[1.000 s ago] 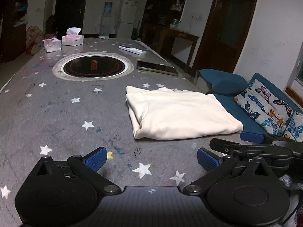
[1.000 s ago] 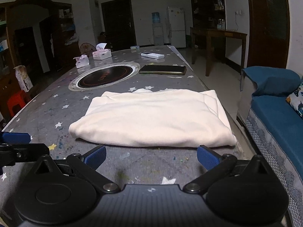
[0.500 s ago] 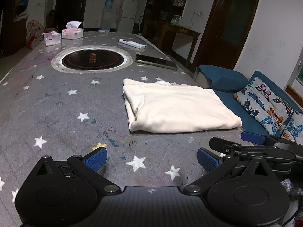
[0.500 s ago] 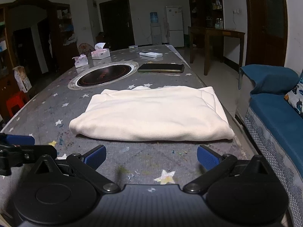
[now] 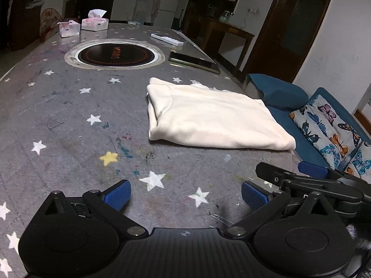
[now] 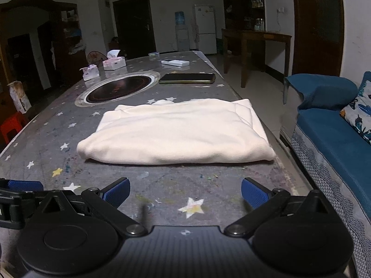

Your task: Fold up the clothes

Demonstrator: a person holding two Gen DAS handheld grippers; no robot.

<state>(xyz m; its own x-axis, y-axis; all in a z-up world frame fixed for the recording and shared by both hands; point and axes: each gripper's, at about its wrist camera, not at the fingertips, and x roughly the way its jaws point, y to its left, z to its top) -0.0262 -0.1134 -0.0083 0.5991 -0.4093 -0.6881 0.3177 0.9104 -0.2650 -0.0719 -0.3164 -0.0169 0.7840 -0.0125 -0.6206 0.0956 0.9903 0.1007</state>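
A cream garment (image 5: 213, 118) lies folded into a flat rectangle on the grey star-patterned table (image 5: 69, 120), near its right edge. It also shows in the right wrist view (image 6: 178, 132). My left gripper (image 5: 185, 195) is open and empty, low over the table, short of the garment's near left corner. My right gripper (image 6: 185, 193) is open and empty, short of the garment's near edge. The right gripper shows at the left wrist view's right side (image 5: 310, 180); the left gripper's blue pad (image 6: 23, 185) shows at the right wrist view's left.
A round inset cooktop (image 5: 114, 54), a dark phone (image 5: 194, 61), a white remote (image 5: 167, 39) and two tissue boxes (image 5: 94, 23) lie farther back on the table. A blue sofa (image 6: 336, 143) with butterfly cushions (image 5: 329, 125) stands just right of the table edge.
Both grippers have drawn back from the folded garment toward the table's near end. Both stay open. The garment has not moved.
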